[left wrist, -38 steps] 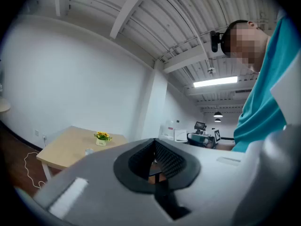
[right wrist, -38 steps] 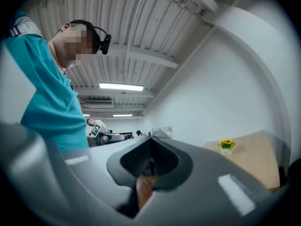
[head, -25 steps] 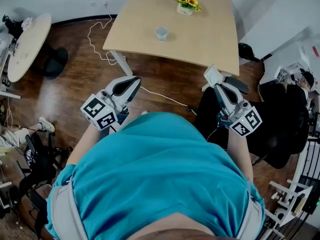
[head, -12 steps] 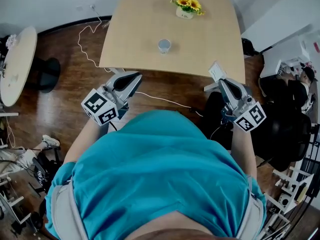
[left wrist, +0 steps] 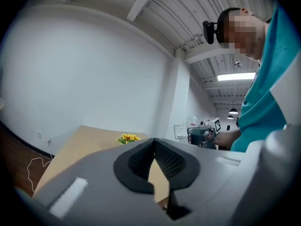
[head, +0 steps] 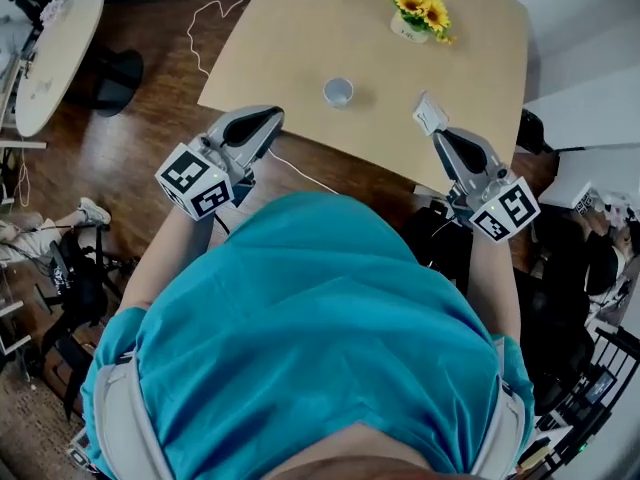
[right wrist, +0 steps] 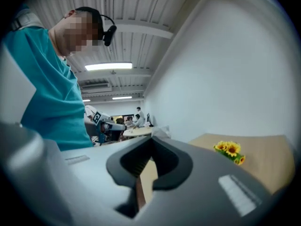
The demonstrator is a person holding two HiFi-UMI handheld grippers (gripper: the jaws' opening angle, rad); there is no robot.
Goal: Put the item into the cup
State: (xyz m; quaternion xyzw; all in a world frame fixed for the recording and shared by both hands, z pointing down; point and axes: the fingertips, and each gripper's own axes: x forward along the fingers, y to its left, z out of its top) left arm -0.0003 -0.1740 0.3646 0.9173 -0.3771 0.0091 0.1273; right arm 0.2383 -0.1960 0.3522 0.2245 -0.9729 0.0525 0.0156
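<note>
Presently, the right claw was clenched on the item, a small white flat piece that stuck out past the jaw tips. The left claw was clenched too, its jaws meeting tip to tip with nothing between them. Both claws pointed forward at the near edge of the table, well apart from each other.

The cup stood upright on the table, mouth open. It lay ahead of both claws and between them: ahead and to the left of the right claw, ahead and to the right of the left claw. The item did not touch the cup.

Farther ahead of the right claw, a pot of yellow flowers stood on the table. Ahead and to the left of the left claw, a white cable trailed over the wooden floor. A round table stood well off to that claw's left.
</note>
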